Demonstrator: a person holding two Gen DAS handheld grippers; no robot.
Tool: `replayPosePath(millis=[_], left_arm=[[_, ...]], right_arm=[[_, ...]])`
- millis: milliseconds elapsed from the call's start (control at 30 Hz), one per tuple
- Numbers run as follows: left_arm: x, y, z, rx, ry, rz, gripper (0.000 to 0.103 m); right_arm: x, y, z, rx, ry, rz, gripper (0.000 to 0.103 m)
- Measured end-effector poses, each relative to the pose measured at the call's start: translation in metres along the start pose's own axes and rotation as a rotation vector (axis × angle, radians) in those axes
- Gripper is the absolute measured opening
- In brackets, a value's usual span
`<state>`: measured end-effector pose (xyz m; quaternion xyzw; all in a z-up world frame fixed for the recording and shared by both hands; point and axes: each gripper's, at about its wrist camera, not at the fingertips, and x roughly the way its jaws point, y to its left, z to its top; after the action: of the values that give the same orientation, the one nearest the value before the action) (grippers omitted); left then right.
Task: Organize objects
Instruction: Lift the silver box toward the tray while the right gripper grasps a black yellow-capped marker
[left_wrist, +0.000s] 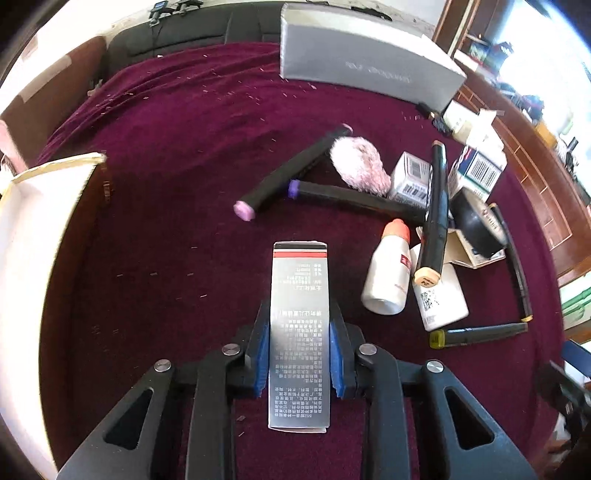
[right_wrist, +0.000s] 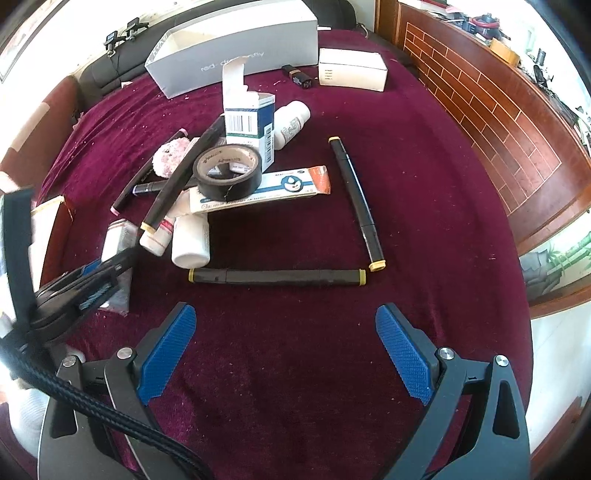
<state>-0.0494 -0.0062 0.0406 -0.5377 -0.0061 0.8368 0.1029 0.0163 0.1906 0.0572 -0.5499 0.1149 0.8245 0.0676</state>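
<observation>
Now our left gripper (left_wrist: 299, 354) clamps the slim silver printed carton (left_wrist: 299, 314); we carry it level toward the white open box (left_wrist: 40, 206), right gripper (right_wrist: 286, 354) spread empty

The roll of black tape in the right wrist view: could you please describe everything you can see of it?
The roll of black tape is a glossy black ring with a pale printed inner core. It lies tilted, hole facing up, on top of the clutter, resting on the long blue-and-white flat box and against a black marker. No gripper touches it.
</observation>
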Motion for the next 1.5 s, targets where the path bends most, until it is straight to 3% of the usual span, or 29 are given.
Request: replayPosePath(millis=[233, 367, 533, 600, 733, 800, 900, 1133, 1167, 1200, 1267, 1500], left_arm=[[-0.065, 0.039, -0.018, -0.072, -0.085, -0.084, 0.023], [-0.095, 0.059, -0.034, -0.116, -0.12, -0.109, 0.023], [-0.119, 0.079, -0.049, -0.152, -0.144, -0.085, 0.023], [-0.127, 0.087, -0.054, -0.163, -0.149, -0.078, 0.023], [-0.134, 0.11, -0.058, -0.156, -0.158, -0.076, 0.023], [-0.133, 0.122, -0.059, -0.159, -0.155, -0.09, 0.023], [-0.132, 0.135, -0.057, -0.148, -0.152, -0.109, 0.023], [-0.125, 0.168, -0.05, -0.128, -0.13, -0.15, 0.023], [-0.123, 0.174, -0.049, -0.128, -0.125, -0.156, 0.023], [-0.122, 0.178, -0.048, -0.128, -0.12, -0.159, 0.023], [-0.12, 0.188, -0.045, -0.125, -0.114, -0.161, 0.023], [-0.109, 0.211, -0.039, -0.13, -0.083, -0.186, 0.023]], right_arm=[[-0.002, 0.005, 0.017, -0.012, -0.001, 0.065, 0.099], [-0.006, 0.012, 0.044, 0.01, 0.004, 0.198, 0.099], [-0.001, 0.039, 0.082, 0.051, 0.051, 0.442, 0.099], [0.005, 0.051, 0.092, 0.047, 0.067, 0.46, 0.099], [0.022, 0.069, 0.106, 0.025, 0.081, 0.395, 0.083], [0.033, 0.074, 0.113, 0.04, 0.108, 0.389, 0.065], [0.048, 0.079, 0.12, 0.062, 0.134, 0.332, 0.057], [0.072, 0.085, 0.125, 0.088, 0.16, 0.123, 0.053], [0.072, 0.084, 0.123, 0.092, 0.158, 0.104, 0.048], [0.075, 0.085, 0.124, 0.097, 0.155, 0.092, 0.037], [0.079, 0.085, 0.124, 0.107, 0.154, 0.061, 0.024], [0.075, 0.07, 0.113, 0.192, 0.153, 0.077, 0.013]])
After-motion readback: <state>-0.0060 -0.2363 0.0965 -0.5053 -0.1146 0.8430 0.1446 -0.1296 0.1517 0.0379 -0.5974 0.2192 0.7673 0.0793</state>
